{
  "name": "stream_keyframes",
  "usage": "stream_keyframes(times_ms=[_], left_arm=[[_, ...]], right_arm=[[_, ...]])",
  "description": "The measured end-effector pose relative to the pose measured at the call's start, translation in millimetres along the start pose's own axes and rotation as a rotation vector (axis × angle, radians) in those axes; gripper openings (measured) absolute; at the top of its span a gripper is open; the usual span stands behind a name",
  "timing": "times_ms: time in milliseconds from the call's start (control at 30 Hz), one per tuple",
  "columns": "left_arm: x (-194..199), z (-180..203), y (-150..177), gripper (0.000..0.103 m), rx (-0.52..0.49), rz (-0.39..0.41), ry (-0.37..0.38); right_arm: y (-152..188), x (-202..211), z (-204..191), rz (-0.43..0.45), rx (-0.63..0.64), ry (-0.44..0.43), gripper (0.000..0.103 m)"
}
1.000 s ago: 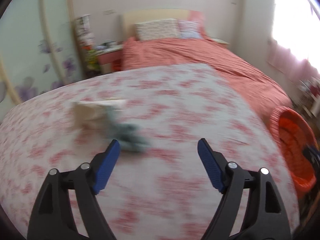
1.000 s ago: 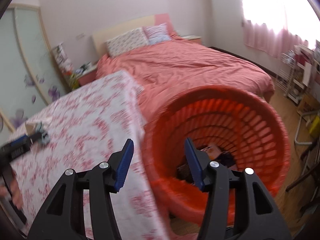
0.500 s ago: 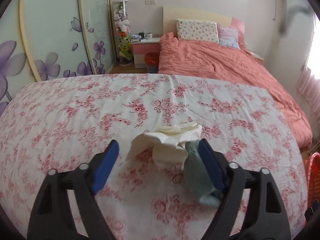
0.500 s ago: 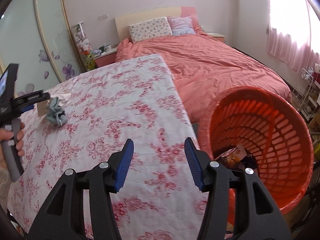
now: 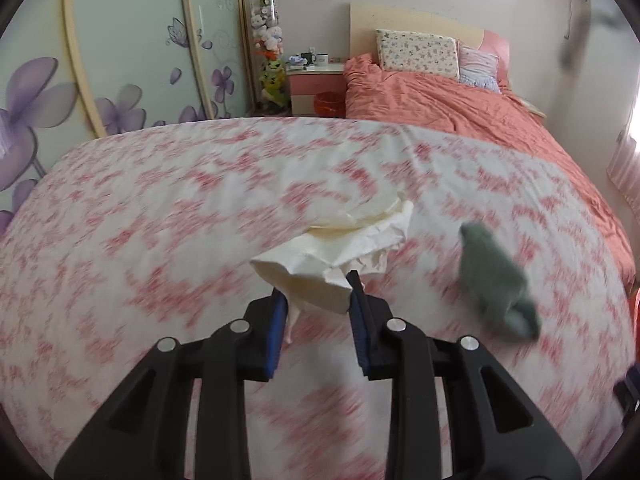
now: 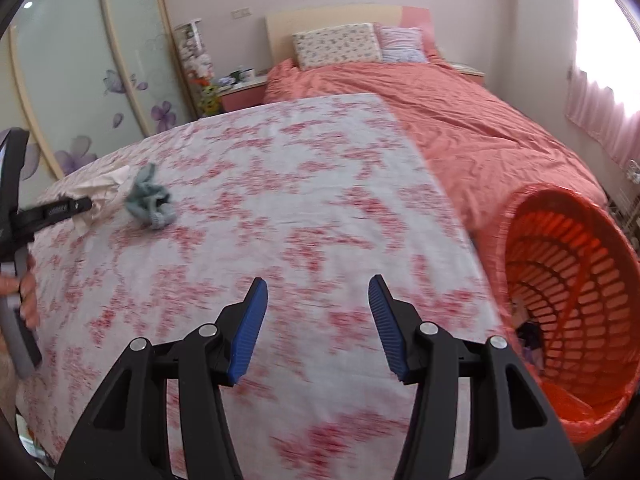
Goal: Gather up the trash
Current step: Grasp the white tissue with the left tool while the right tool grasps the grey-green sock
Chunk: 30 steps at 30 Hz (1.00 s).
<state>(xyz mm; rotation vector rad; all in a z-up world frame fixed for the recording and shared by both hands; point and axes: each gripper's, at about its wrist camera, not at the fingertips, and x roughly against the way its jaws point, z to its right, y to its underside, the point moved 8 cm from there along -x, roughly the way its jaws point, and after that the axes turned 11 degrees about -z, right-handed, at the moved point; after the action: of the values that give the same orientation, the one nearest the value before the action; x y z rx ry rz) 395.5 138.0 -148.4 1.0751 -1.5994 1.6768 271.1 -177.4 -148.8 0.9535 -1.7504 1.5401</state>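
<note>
1. Left claw (image 5: 316, 300), jaws just closing, grips the crumpled cream paper wad (image 5: 340, 248) near the floral-clothed desk's (image 6: 280, 220) left edge.
2. Right claw (image 6: 318, 304) hangs released, empty.
3. Orange slatted plastic basket (image 6: 580, 280), off the desk's right edge, holds scraps.

So the crumpled paper (image 5: 340, 248) sits on the surface (image 5: 160, 220), right between the fingers of the left tool (image 5: 316, 292), with the rag (image 5: 494, 280) just beside it on the right. The right tool (image 6: 316, 296) hangs over the near part of the surface, nothing between its fingers. The basket (image 6: 568, 280) stands off the surface's right edge, trash inside. The bed (image 6: 460, 120) is behind, nightstand (image 5: 316, 84) to its left.
</note>
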Motion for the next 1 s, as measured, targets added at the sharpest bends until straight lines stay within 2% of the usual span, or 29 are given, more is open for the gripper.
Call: stream_keyframes(times_ms=[200,300,467,733,767,800,867,900,1000], left_arm=[[8.4,-34.0,25.2,0.031,0.039,-0.006,-0.008],[8.7,-40.3,30.3,0.032,0.043,-0.006,0.002],[-1.2,-46.7,36.5,0.037,0.086,-0.046,0.047],[-1.8,-47.0,31.7,0.049,0.089,-0.031,0.054],[-2.0,-47.3,31.7,0.050,0.092,-0.032,0.055],[-2.2,-48.0,31.5,0.051,0.094,-0.032,0.056],[-1.3,-49.8,32.2,0.054,0.101,-0.032,0.057],[-0.3,-50.8,32.9,0.057,0.103,-0.030,0.057],[3.7,-53.8,35.6,0.065,0.105,-0.021,0.053]], right_arm=[[-21.8,-24.9,-62.7,-0.027,0.053,-0.111,0.054],[-34.9,-37.8,-95.6,-0.030,0.092,-0.139,0.063],[-55.4,-64.8,-131.3,-0.067,0.131,-0.136,0.067],[-70.8,-86.2,-141.4,-0.100,0.132,-0.070,0.067],[-71.7,-86.8,-142.1,-0.099,0.136,-0.059,0.061],[-71.7,-86.5,-141.8,-0.097,0.140,-0.053,0.048],[-70.4,-84.5,-139.2,-0.095,0.140,-0.052,0.036],[-70.0,-83.1,-137.3,-0.094,0.138,-0.055,0.026],[-61.9,-76.4,-125.5,-0.094,0.125,-0.050,0.020]])
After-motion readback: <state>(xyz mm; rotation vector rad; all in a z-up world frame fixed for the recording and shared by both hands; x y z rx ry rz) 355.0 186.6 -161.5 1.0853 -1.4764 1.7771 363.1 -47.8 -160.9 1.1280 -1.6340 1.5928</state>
